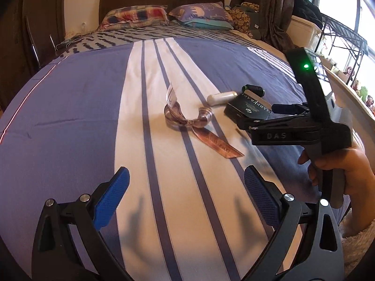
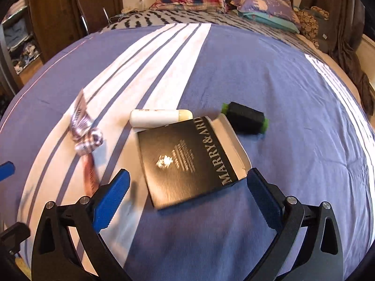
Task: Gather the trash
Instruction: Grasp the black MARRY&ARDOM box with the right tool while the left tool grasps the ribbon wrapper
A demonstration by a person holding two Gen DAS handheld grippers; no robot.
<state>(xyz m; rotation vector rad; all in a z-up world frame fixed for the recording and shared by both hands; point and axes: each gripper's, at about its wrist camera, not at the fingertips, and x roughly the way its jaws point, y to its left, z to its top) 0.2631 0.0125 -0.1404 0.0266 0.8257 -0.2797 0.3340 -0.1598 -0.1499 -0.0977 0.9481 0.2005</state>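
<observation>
Trash lies in a loose cluster on the striped bedspread (image 2: 269,75) — a curled ribbon (image 1: 185,117), a white tube (image 2: 152,117), a black box (image 2: 187,161) printed "MARRY&ARD", and a dark spool (image 2: 246,117) with green ends. In the right wrist view the box sits flat in the middle, partly covering a pale tray-like piece (image 2: 232,140) under its right edge. The tube lies just behind the box, touching or nearly touching its far corner; the spool rests just beyond the tray, on the blue cloth. The ribbon lies apart to the left, on the white stripe.

The right gripper (image 2: 187,185) hovers low over the near edge of the box, its blue pads (image 2: 112,196) spread wide, one on either side of the box and holding nothing. From the left wrist view this gripper shows side-on at the right, with a green light on its body and a hand (image 1: 346,171) around its handle.

The left gripper (image 1: 186,185) hangs above the white stripe, near the ribbon's flat tail — its fingers are also wide apart and empty. Pillows (image 1: 138,15) lie at the head of the bed.
</observation>
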